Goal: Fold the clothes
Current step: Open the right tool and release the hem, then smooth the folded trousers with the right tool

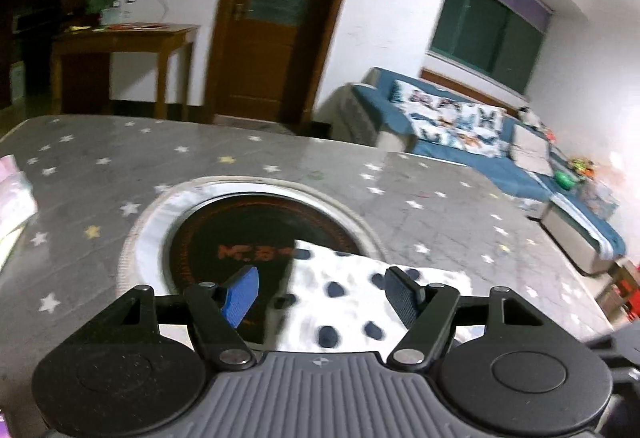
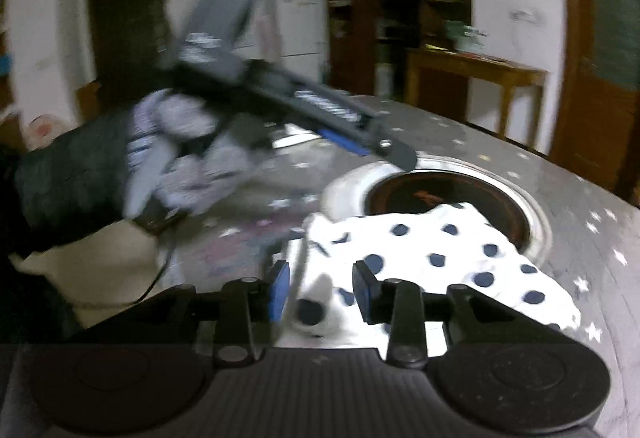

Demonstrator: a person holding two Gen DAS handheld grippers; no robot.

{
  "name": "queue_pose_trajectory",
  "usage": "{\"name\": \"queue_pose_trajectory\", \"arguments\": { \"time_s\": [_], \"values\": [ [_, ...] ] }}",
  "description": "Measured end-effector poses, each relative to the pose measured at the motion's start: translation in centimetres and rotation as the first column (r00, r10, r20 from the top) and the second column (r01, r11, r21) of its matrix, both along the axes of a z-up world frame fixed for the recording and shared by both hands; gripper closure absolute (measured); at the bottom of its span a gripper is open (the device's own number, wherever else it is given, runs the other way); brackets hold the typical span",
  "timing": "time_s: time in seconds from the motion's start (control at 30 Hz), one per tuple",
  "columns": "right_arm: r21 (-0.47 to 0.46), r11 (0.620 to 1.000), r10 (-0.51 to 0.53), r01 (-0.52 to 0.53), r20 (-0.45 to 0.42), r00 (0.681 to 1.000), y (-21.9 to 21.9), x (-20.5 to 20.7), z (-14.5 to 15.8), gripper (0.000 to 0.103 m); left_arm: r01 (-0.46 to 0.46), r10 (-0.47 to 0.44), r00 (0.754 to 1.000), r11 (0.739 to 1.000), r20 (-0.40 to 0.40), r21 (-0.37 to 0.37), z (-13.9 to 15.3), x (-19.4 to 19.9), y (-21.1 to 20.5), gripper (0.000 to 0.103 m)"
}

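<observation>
A white garment with dark blue dots (image 2: 440, 250) lies folded on the grey starred tablecloth (image 2: 592, 238), partly over a round black hotplate (image 2: 448, 194). My right gripper (image 2: 322, 288) is open, low over the garment's near left edge, with a raised fold of cloth between its fingers. In the left wrist view the same garment (image 1: 344, 302) lies below my left gripper (image 1: 322, 294), which is wide open and above the cloth. From the right wrist view the left gripper (image 2: 396, 154) is blurred, held up by a gloved hand (image 2: 176, 158) over the table's left side.
The hotplate (image 1: 260, 238) sits in a metal ring at the table's middle. A pale pink bundle (image 1: 12, 194) lies at the table's left edge. Beyond the table are a wooden side table (image 1: 124, 38), a door (image 1: 272, 18) and a blue sofa (image 1: 480, 134).
</observation>
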State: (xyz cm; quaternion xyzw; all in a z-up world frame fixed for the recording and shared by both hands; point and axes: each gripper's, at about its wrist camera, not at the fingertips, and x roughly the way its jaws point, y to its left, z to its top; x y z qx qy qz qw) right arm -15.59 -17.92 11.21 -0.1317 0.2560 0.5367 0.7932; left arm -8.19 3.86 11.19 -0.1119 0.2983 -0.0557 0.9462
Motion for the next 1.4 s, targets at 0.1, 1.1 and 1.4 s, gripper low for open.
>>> {"name": "queue_pose_trajectory", "arguments": {
  "time_s": [0.1, 1.1, 1.4],
  "values": [
    [0.009, 1.000, -0.004, 0.005, -0.063, 0.998, 0.8, 0.8, -1.5, 0.069, 0.057, -0.058, 0.998, 0.998, -0.018, -0.035, -0.8, -0.1, -0.9, 0.041],
    [-0.075, 0.902, -0.431, 0.425, -0.093, 0.898, -3.2, 11.8, -5.9, 0.052, 0.172, -0.169, 0.975, 0.985, -0.143, 0.010, -6.5, -1.8, -2.6, 0.067],
    [-0.103, 0.926, -0.370, 0.362, -0.065, 0.927, -0.7, 12.8, -4.1, 0.052, 0.171, -0.168, 0.978, 0.985, -0.127, 0.011, -7.0, -1.8, -2.8, 0.058]
  ]
}}
